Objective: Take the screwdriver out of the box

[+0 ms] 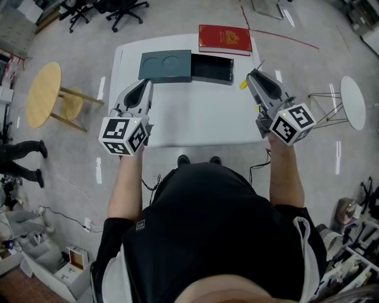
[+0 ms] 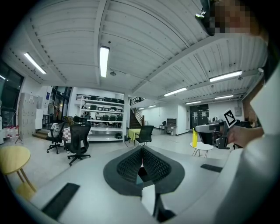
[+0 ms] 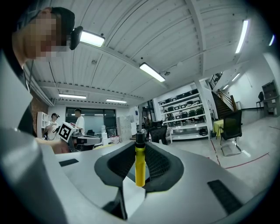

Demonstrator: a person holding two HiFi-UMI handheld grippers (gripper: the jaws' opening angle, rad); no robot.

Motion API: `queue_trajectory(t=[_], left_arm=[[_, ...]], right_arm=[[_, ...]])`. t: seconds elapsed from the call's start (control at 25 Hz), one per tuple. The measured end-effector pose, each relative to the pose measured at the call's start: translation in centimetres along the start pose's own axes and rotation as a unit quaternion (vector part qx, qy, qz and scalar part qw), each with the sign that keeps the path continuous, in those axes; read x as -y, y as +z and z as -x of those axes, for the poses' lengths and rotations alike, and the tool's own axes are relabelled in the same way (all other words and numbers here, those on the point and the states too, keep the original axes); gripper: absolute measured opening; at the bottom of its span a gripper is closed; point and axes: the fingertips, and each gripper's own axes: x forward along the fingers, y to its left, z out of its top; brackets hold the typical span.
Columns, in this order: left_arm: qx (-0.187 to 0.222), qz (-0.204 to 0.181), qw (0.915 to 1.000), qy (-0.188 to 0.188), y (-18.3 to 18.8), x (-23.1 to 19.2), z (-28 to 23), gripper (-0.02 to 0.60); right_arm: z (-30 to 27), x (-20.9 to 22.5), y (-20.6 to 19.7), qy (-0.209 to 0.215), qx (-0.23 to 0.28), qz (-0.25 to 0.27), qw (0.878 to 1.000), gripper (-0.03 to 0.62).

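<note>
My right gripper is shut on a yellow-handled screwdriver, which stands upright between its jaws with the black end on top. In the head view the handle shows beside the jaws, over the table's right edge. The open black box lies at the back of the white table, with its dark teal lid beside it on the left. My left gripper hovers over the table's left edge; in the left gripper view its tips meet with nothing between them.
A red book lies at the table's far edge. A round wooden stool stands to the left and a small white round table to the right. Office chairs stand on the floor beyond.
</note>
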Motion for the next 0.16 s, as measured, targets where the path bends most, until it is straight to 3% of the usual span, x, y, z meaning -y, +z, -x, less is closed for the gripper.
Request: queue_trajectory(t=[0.16], left_arm=[[0.000, -0.002, 1.0000, 0.000, 0.14, 0.10, -0.03, 0.017]], right_arm=[[0.01, -0.07, -0.01, 0.002, 0.000, -0.003, 1.000, 0.084]])
